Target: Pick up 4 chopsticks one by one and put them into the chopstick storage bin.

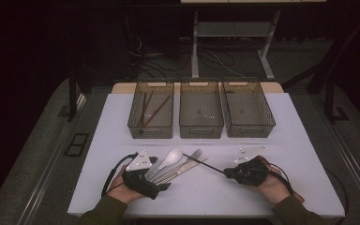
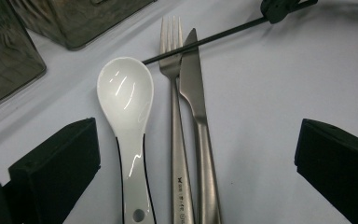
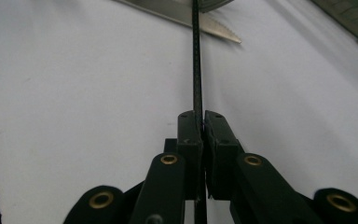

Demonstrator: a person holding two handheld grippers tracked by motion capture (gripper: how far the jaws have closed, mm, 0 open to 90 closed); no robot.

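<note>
While clamped between the right gripper's (image 3: 201, 122) jaws, the black chopstick (image 3: 196, 56) apparently crosses the knife (image 3: 186, 16).

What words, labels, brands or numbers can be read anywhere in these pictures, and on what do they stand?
Nothing can be read.
Fork: a small stamped mark and a line of tiny characters run along the handle near its lower end in the left gripper view, too small and blurred to read.
Knife, white spoon, black chopstick, three bins: no lettering to make out.
</note>
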